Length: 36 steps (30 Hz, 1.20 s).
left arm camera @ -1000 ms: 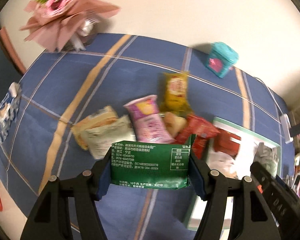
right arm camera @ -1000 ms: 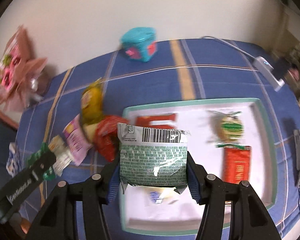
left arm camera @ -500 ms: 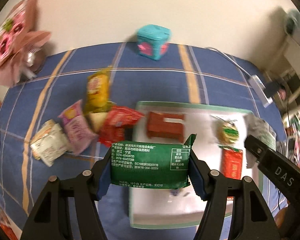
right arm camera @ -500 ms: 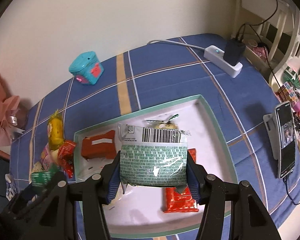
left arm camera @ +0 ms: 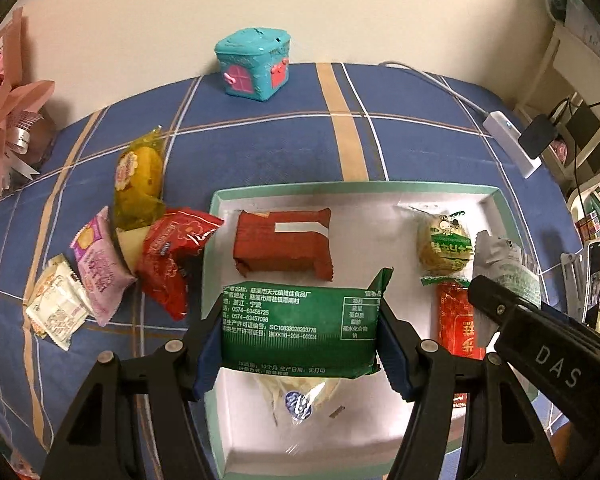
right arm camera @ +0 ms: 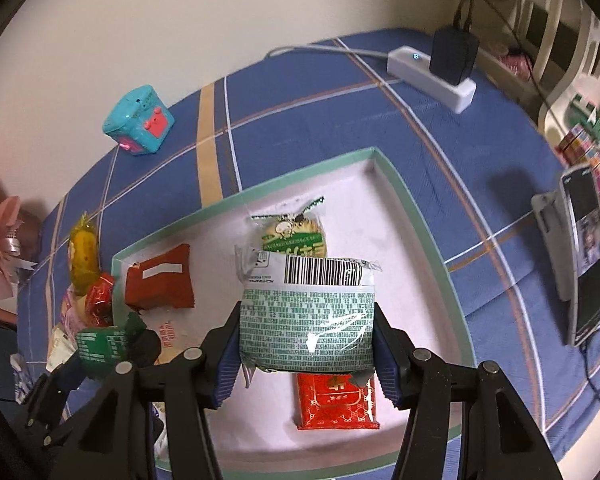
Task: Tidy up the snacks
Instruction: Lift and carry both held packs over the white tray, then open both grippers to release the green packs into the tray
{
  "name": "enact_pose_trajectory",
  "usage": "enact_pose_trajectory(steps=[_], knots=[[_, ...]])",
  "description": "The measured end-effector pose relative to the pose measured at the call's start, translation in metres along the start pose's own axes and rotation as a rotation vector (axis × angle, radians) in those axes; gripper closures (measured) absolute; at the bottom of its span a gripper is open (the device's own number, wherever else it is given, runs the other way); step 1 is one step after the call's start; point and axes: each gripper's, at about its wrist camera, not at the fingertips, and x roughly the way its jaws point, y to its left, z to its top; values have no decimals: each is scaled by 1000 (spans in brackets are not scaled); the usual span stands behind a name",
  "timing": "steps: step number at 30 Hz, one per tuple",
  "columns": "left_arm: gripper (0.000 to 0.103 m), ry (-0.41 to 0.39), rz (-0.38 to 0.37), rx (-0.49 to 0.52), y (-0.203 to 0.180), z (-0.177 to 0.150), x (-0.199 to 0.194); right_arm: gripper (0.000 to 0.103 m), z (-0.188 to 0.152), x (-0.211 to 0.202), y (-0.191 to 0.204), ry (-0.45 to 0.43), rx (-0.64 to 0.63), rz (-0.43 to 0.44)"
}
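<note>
Crowding is the main risk, judged from how things lie: the white tray (left arm camera: 496, 196) on the blue plaid counter (left arm camera: 260, 148) already carries a brown-red packet (left arm camera: 284, 242), a clear-wrapped snack (left arm camera: 300, 396), a round green-labelled snack (left arm camera: 444, 242) and a red-gold packet (right arm camera: 336, 400), so a careless release could stack the new packs on those or tip one over the green rim. On the left, loose snacks (left arm camera: 140, 248) lie heaped just beside the tray, one red wrapper touching its edge, and a low sweep could drag them. The left tongs (left arm camera: 300, 332), partly spread, pinch a dark green packet (left arm camera: 300, 326) by its ends above the tray's near left part. The right tongs (right arm camera: 306, 328), somewhat narrower, pinch a pale green barcoded packet (right arm camera: 306, 320) above the red-gold packet.
</note>
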Motion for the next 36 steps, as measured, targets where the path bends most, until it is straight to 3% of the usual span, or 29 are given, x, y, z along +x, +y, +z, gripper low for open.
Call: enact_pose_trajectory(steps=[20, 32, 36], knots=[[34, -26, 19, 75, -14, -8, 19, 41, 1, 20, -5, 29, 27, 11], [23, -19, 5, 61, -12, -7, 16, 38, 1, 18, -6, 34, 25, 16], [20, -14, 14, 46, -9, -4, 12, 32, 2, 13, -3, 20, 13, 7]])
